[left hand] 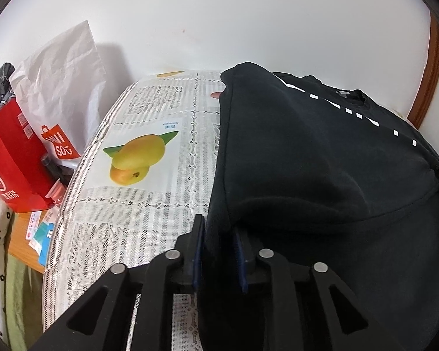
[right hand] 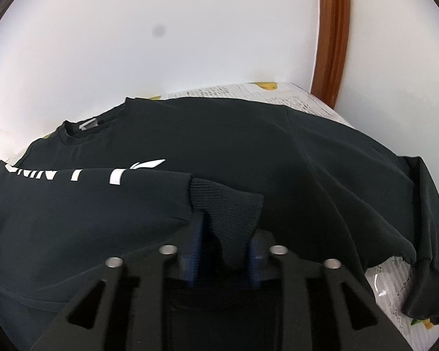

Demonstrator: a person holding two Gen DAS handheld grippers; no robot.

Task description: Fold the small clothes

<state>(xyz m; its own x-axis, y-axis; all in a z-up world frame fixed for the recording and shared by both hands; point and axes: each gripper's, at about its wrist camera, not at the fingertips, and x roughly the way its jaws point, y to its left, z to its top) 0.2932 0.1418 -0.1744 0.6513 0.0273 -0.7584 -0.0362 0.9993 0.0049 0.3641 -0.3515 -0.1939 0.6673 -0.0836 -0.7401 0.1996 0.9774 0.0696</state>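
We see the black sweatshirt (right hand: 248,146) lying on the lace tablecloth (left hand: 149,222), its white lettering (right hand: 114,177) partly covered by a sleeve folded across the chest. Right gripper (right hand: 224,245): jaws part-open, ribbed cuff (right hand: 228,201) between the blue pads, which do not press on it. Left gripper (left hand: 218,251): jaws narrowly parted around the garment's edge; we cannot tell whether the pads pinch it. A red bag (left hand: 11,158) stands beside the table.
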